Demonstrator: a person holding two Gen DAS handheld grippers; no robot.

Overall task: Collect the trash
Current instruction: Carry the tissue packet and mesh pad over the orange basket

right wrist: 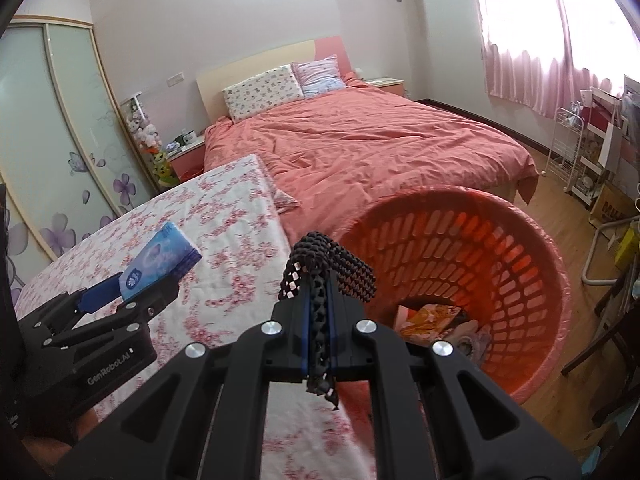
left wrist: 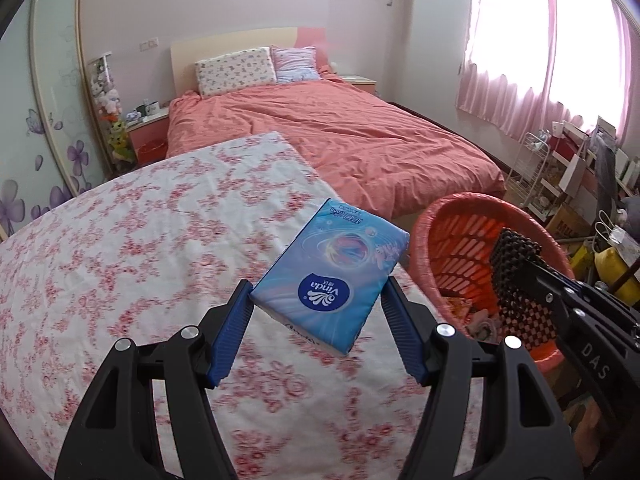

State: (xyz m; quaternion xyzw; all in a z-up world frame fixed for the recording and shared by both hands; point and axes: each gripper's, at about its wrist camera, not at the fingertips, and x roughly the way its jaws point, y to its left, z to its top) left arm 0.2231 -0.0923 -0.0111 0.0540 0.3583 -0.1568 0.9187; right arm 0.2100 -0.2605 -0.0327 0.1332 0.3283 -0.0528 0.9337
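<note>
The left claw (left wrist: 318,304) is clamped on a blue tissue pack (left wrist: 332,276) — its blue pads press the pack's two long sides, jaws held wide by the pack's width. The pack is lifted off the bench (left wrist: 120,248), which is covered in a white cloth with red flowers, and it tilts with its far end higher. From the right wrist view the same pack (right wrist: 160,264) sticks out of the left claw (right wrist: 132,292) above the bench's cloth (right wrist: 224,216).

The right claw (right wrist: 318,320) is closed nearly all the way on a black woven mesh piece (right wrist: 332,268), which bunches above the fingertips and hangs in a strip down between the jaws. It sits over the near rim of an orange slotted basket (right wrist: 480,248) standing on the wooden floor (right wrist: 560,208) just beside the bench. In the basket's bottom lie a colourful wrapper (right wrist: 428,316) and some other scraps, too blurred to name. Behind both stands a bed (right wrist: 380,148) with a salmon-pink cover.
</note>
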